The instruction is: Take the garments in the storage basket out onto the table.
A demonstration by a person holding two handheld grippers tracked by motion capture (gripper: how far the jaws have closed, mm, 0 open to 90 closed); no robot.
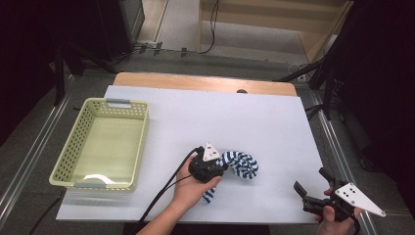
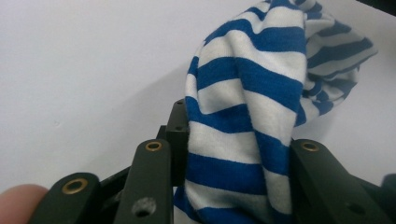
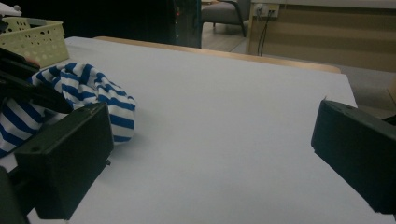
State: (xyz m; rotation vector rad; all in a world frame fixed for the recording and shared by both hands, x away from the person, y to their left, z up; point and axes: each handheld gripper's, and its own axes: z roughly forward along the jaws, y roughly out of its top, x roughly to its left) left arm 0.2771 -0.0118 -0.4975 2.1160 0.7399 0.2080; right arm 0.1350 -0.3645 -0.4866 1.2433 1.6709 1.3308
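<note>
1. Left gripper (image 2: 233, 154): in the left gripper view the two black jaws rise from the bottom edge with the blue-and-white striped cloth (image 2: 254, 93) packed between them. The fabric touches both jaw faces, so the jaws are clamped on it at a middling width.
2. Same view: the cloth bunches upward from the jaws toward the upper right of the frame and hangs over the white table sheet (image 2: 84, 60). A fingertip (image 2: 18, 200) sits at the lower left corner.
3. High view: the left gripper (image 1: 215, 166) lies just below centre, with its grey plate on top and the person's left hand (image 1: 193, 188) wrapped round its body. The striped cloth (image 1: 240, 164) curls out to its right, and a short tail drops below the hand. The jaw contact cannot be made out here.
4. Right gripper (image 3: 210, 154): in the right gripper view the jaws stand wide apart at the lower left and right edges, with bare white sheet between them.
5. High view: the right gripper (image 1: 308, 183) is at the lower right near the sheet's edge, well apart from the cloth.
6. Right gripper view: the cloth (image 3: 88, 93) heaps up at left.
7. A pale yellow basket (image 1: 73, 147) sits at the left of the high view.
</note>
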